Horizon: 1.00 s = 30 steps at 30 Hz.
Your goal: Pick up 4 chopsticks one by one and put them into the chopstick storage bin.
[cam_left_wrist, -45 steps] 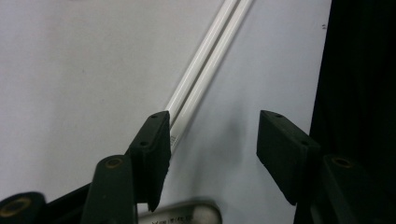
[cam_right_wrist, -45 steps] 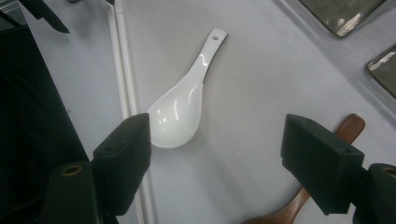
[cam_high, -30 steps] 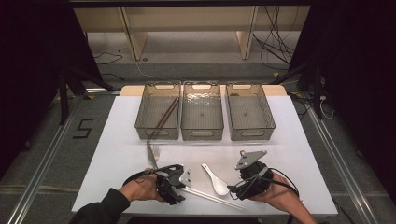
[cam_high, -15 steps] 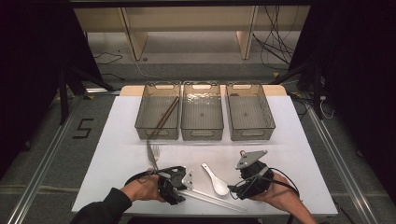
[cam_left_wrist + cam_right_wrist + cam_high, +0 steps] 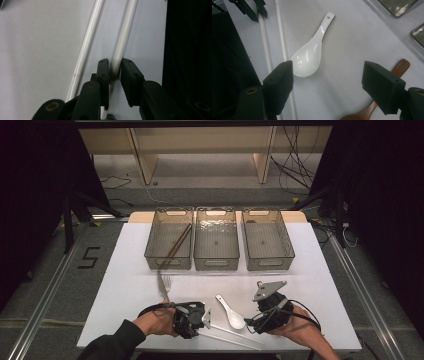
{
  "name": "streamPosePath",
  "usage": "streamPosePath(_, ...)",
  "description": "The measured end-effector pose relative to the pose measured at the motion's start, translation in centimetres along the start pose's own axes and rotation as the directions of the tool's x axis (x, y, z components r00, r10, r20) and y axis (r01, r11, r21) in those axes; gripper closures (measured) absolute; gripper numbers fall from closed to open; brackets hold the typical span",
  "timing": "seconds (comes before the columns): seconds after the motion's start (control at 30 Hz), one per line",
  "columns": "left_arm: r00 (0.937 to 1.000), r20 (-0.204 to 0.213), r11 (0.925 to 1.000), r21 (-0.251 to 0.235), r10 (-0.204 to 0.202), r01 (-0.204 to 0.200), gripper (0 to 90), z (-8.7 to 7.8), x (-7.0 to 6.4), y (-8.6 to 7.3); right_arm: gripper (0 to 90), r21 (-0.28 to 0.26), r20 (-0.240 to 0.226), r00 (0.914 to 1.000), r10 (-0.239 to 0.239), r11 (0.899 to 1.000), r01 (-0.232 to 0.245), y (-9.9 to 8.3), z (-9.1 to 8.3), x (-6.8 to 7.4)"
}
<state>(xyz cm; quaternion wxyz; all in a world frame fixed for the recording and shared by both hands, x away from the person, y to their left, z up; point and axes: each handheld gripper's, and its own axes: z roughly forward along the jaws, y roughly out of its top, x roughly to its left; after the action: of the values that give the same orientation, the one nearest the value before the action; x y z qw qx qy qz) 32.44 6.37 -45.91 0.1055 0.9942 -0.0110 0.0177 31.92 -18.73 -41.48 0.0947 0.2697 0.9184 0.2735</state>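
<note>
Two white chopsticks (image 5: 230, 336) lie side by side near the table's front edge. My left gripper (image 5: 194, 321) (image 5: 114, 66) is low over their near ends, shut on the right-hand chopstick (image 5: 125, 37); the other chopstick (image 5: 86, 47) lies free beside it. A white ceramic spoon (image 5: 231, 312) (image 5: 310, 55) rests between the two grippers. My right gripper (image 5: 267, 309) (image 5: 327, 75) hovers open and wide, with nothing between its fingers. A wooden spoon (image 5: 400, 67) lies partly under its right jaw. A metal fork (image 5: 164, 287) lies left of centre.
Three clear bins stand in a row at the back: the left bin (image 5: 150, 251) holds brown chopsticks (image 5: 176, 245), the middle bin (image 5: 216, 264) and right bin (image 5: 289, 251) look bare. The table's front edge runs just below both hands.
My left gripper has shifted slightly right and toward the front edge, onto the white chopsticks. The right gripper has stayed in place.
</note>
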Motion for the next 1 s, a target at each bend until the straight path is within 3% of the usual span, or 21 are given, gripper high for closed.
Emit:
streamPosePath(0.2, 0.9988, 0.004, 0.9988, 0.006, 0.048, -0.048, 80.3, 0.0, -0.2, 0.1, 26.4, -0.001, -0.001, 1.0000, -0.002, 1.000, 0.002, 0.0, 0.0, 0.0)
streamPosePath(0.43, 0.9984, 0.017, 0.9986, 0.000, 0.053, -0.053, 82.5, 0.0, -0.2, 0.0, 26.5, -0.003, -0.003, 1.0000, -0.003, 1.000, 0.003, 0.0, -0.1, 0.0)
streamPosePath(0.5, 0.9971, 0.017, 0.9973, 0.005, 0.074, -0.074, 82.9, -0.1, -0.2, 0.0, 26.5, -0.002, -0.002, 1.0000, -0.002, 1.000, 0.002, 0.0, -0.1, 0.0)
streamPosePath(0.77, 0.9969, 0.016, 0.9970, -0.014, 0.077, -0.077, 83.4, -0.6, -0.3, 0.1, 26.6, -0.006, -0.002, 1.0000, 0.001, 1.000, -0.001, 0.0, -0.1, 0.0)
streamPosePath(0.87, 0.9980, 0.010, 0.9967, -0.054, 0.062, -0.061, 83.5, -1.4, -0.5, 0.2, 26.6, -0.015, 0.012, 0.9999, 0.006, 1.000, -0.006, 0.0, -0.2, -0.2)
streamPosePath(1.0, 0.9994, -0.008, 0.9958, -0.085, 0.033, -0.034, 83.4, -2.4, -0.2, 0.0, 25.9, -0.066, 0.045, 0.9982, 0.040, 0.997, -0.037, -0.2, -0.6, -0.7)
